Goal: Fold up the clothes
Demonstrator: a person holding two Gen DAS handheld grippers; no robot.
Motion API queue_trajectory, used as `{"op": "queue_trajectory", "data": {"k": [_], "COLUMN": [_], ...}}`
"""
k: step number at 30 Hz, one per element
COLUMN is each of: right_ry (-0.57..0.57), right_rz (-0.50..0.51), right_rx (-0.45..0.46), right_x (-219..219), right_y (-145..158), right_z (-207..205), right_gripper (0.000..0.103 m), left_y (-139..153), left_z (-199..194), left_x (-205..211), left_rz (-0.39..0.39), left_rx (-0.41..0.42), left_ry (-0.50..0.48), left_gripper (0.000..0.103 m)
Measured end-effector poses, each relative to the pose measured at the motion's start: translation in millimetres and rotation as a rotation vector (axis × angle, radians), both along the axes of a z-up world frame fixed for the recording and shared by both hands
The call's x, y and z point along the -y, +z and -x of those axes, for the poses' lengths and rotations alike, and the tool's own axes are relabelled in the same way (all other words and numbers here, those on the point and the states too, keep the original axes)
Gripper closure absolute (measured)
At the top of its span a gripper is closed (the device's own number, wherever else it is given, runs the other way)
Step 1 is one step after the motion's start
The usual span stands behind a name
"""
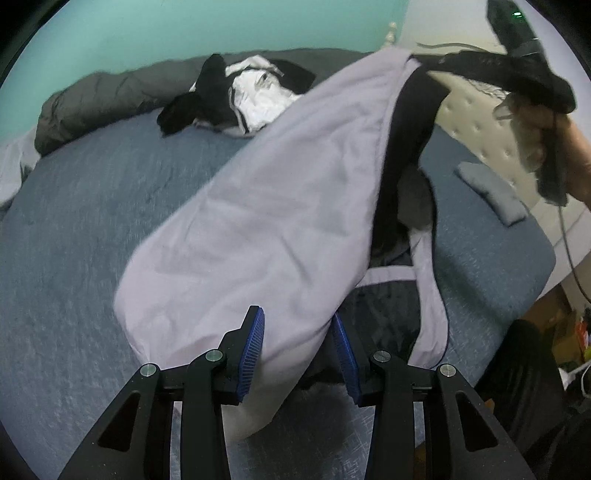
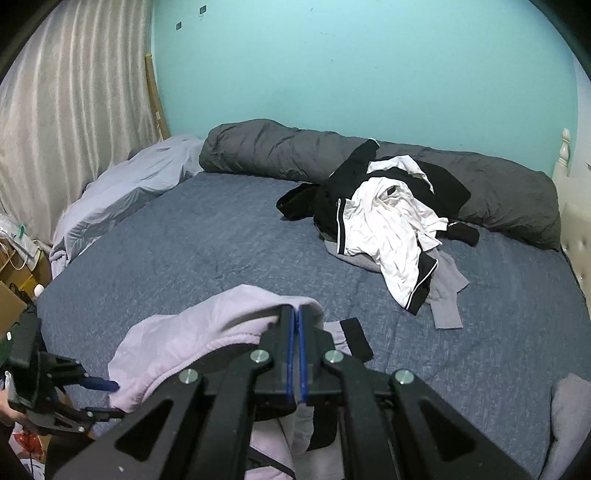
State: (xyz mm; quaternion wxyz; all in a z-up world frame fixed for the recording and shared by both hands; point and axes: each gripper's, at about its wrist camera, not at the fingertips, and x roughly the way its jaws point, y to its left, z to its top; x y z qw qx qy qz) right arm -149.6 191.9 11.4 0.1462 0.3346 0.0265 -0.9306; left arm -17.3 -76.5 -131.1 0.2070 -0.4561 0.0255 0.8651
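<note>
A lavender garment with black lining [image 1: 280,206] hangs stretched above the blue-grey bed [image 1: 74,229]. My right gripper [image 2: 296,314] is shut on its upper edge [image 2: 221,317]. In the left wrist view the right gripper's black body [image 1: 511,27] shows at the top right, with black fabric draped over its fingers. My left gripper [image 1: 299,332] stands open at the garment's lower end. Lavender cloth lies loosely between its blue pads [image 1: 255,343], which do not press on it. From the right wrist view the left gripper [image 2: 110,398] sits low at the left, at the cloth's edge.
A pile of black and white clothes [image 2: 388,221] lies at the far side of the bed, against a rolled dark grey duvet [image 2: 295,151]. A small folded grey item [image 1: 491,195] rests near the cream tufted headboard [image 1: 480,122]. A curtain [image 2: 55,129] hangs at the left.
</note>
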Motion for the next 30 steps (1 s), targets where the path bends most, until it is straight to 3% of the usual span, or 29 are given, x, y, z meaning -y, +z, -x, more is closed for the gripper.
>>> {"op": "queue_trajectory", "data": {"k": [5,14,18,21,23,26,30], "right_ry": [-0.001,0.008,0.006,0.005,0.008,0.018,0.03], "right_rz": [0.003,0.009,0.015,0.025,0.028,0.024,0.018], "right_rx": [0.007,0.013,0.015,0.018,0.02,0.021,0.024], "right_x": [-2,-4,-7,-9,-9,-8,-7], "right_y": [-1,-3,-4,-6,-6,-6,-6], "right_z": [0,-2,-2,-3,-4,-6,-8], "right_gripper": [0.101,0.101,0.101,0.101,0.101,0.101,0.101], "left_y": [-12,-39,-44,-45,-47,-52,-58], "left_z": [-1,-2,-8,-3,3,9,13], "left_x": [-13,-40,-45,-39,-35,-32,-32], "left_rz": [0.032,0.218,0.263,0.243,0.224,0.198,0.212], "left_rx": [-0.005,-0.009,-0.027,-0.022,-0.011,0.008,0.017], "left_ry": [0.014,-0.02,-0.035,0.002,0.025,0.043,0.057], "left_gripper": [0.061,0.061,0.061,0.063,0.074,0.08,0.086]}}
